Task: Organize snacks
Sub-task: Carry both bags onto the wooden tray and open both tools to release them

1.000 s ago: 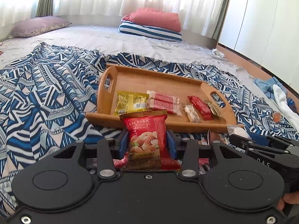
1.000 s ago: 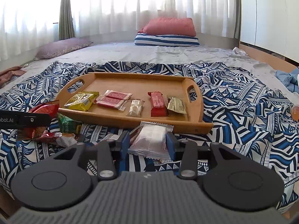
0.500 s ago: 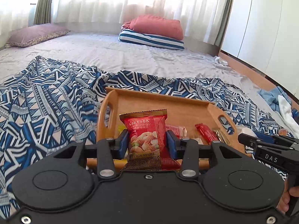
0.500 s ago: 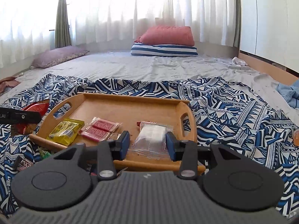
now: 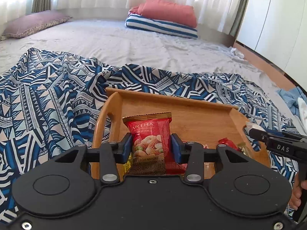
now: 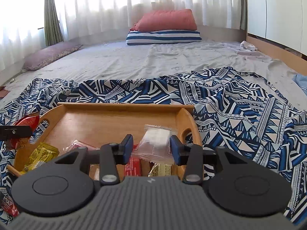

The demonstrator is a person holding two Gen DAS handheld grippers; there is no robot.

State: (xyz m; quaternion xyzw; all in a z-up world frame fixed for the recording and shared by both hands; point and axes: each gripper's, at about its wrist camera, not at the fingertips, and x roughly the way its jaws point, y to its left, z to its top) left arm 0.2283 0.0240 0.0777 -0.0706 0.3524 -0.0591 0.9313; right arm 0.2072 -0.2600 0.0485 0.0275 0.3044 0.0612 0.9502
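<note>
Two packets were in the air above the wooden tray (image 6: pixel 122 106). The left gripper (image 5: pixel 151 145) pinched a red nut packet (image 5: pixel 150 143) between its blue pads, and the right gripper (image 6: pixel 151 147) clamped a clear packet (image 6: pixel 156 143) at twelve o'clock from its camera. Several snacks already lay on the tray floor: a yellow packet (image 6: pixel 41 154) at nine o'clock, a red bar (image 6: pixel 133 165) nearer. Neither held packet was set down yet, and a red wrapper (image 6: pixel 7 206) (low at eight o'clock, off the tray) remained on the patterned cloth (image 6: pixel 239 115).
</note>
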